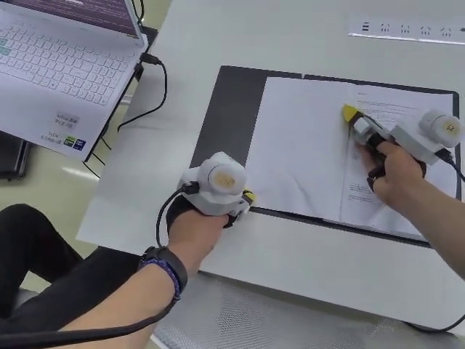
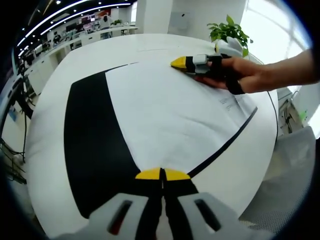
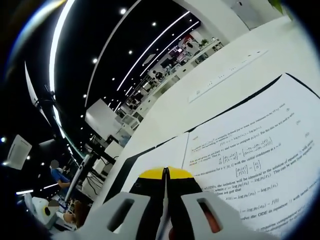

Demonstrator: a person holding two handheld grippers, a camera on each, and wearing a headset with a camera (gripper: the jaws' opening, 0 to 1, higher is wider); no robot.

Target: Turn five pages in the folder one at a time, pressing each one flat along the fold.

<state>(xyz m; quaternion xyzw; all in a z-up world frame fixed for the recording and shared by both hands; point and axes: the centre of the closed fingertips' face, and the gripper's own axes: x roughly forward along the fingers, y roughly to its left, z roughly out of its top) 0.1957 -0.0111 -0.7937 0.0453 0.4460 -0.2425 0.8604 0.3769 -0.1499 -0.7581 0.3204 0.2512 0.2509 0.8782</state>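
Pressing along the fold, the right claw (image 1: pixel 349 113) has its two yellow tips brought together with nothing visibly between them. It lies low on the paper near the far end of the fold (image 1: pixel 341 163), where the blank turned page (image 1: pixel 298 145) meets the printed page (image 1: pixel 398 109). In the right gripper view the same tips (image 3: pixel 165 174) sit at the seam, with lines of print running off to one side. Tips that are together suit this step: they give one narrow, blunt edge to rub the sheet down with, not a pinch for lifting.

The left claw (image 1: pixel 248 197) likewise has its tips together (image 2: pixel 162 174). It rests at the near edge of the folder (image 1: pixel 225 116), by the near corner of the turned page. Judged from its position, it steadies the folder and keeps the sheet from springing back while the other claw works. Whether it actually bears down cannot be told.

The folder lies open and flat on the white surface (image 1: pixel 290 43), its black inner cover showing to the left of the paper. A laptop (image 1: pixel 58 65) and a power strip (image 1: pixel 407 30) stand well apart from it, leaving the work area free.

How many of the five pages are done cannot be read here.
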